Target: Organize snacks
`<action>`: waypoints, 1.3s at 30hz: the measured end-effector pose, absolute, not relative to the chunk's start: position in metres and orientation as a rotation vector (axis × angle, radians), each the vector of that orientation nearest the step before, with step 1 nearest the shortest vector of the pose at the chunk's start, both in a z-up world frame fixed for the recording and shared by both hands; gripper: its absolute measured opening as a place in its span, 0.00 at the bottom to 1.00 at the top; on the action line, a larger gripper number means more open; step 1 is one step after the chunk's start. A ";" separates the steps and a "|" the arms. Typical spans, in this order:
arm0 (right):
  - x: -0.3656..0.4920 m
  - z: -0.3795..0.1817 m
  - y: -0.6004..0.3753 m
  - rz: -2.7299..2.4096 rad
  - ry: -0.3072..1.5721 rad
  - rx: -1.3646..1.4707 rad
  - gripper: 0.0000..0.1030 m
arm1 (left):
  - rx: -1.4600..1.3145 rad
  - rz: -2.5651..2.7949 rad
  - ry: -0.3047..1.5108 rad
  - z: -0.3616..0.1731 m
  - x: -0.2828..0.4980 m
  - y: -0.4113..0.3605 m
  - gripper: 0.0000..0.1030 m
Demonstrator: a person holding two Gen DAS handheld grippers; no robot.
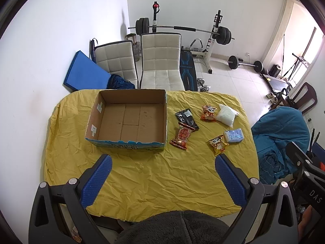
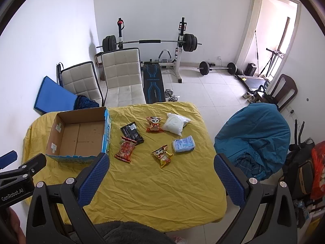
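- Left tool (image 1: 163, 159): jaws spread wide, nothing between the pads; it hangs above the near half of the counter (image 1: 142, 174), which is covered in yellow cloth.
- Right tool (image 2: 161, 158): jaws likewise spread wide and empty, hanging over the near right part of the counter.
- Cardboard box (image 1: 130, 120): open-topped and empty, standing on the far left part of the counter, directly ahead of the left tool.
- Snacks: six packets lie loose on the cloth to the right of the box, none inside it.
- Nearest item to the right tool: the yellow panda packet (image 2: 163, 155), just ahead and close to the centreline between its pads. Its long axis runs diagonally, from far-left to near-right.
- Red packet (image 2: 125, 148): lies just beside the box wall, its far end overlapped by the black packet (image 2: 132, 135). Long axis runs roughly away from the viewer.
- Farther group: orange panda packet (image 2: 154, 124), white bag (image 2: 175, 125) and blue-white pack (image 2: 183, 144), all on the right side.
- Judgement: the right tool is nearer to every packet; the left tool is nearer to the box. A pick of the yellow panda packet probably calls for a slight wrist turn so the pads close across its short side.
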State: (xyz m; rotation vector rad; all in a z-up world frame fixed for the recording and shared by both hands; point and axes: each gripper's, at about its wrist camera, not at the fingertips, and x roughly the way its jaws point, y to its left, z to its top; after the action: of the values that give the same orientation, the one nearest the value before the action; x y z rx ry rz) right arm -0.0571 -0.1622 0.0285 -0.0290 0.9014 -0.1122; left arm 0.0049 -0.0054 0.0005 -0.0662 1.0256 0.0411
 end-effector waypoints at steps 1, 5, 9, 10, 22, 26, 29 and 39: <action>-0.057 0.029 -0.162 -0.114 0.899 -0.030 1.00 | -0.065 0.041 1.027 0.000 0.006 -0.006 1.00; -0.058 0.030 -0.161 -0.114 0.899 -0.027 1.00 | -0.068 0.040 1.027 0.001 0.004 -0.004 1.00; -0.057 0.030 -0.160 -0.115 0.899 -0.028 1.00 | -0.066 0.040 1.027 0.001 0.004 -0.003 1.00; -0.057 0.030 -0.161 -0.114 0.899 -0.025 1.00 | -0.066 0.041 1.027 0.001 0.005 -0.003 1.00; -0.057 0.030 -0.161 -0.115 0.899 -0.024 1.00 | -0.073 0.034 1.025 0.000 0.005 -0.001 1.00; -0.057 0.030 -0.160 -0.116 0.898 -0.024 1.00 | -0.075 0.029 1.028 0.000 0.006 0.000 1.00; -0.057 0.030 -0.161 -0.113 0.899 -0.024 1.00 | -0.075 0.029 1.027 0.000 0.006 0.002 1.00; -0.056 0.029 -0.159 -0.111 0.900 -0.024 1.00 | -0.078 0.025 1.031 0.000 0.008 0.003 1.00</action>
State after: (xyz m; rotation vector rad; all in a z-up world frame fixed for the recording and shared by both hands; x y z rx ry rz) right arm -0.0558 -0.1595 0.0294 -0.0243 0.9003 -0.1110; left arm 0.0081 0.0031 -0.0003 -0.0776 1.0307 0.0250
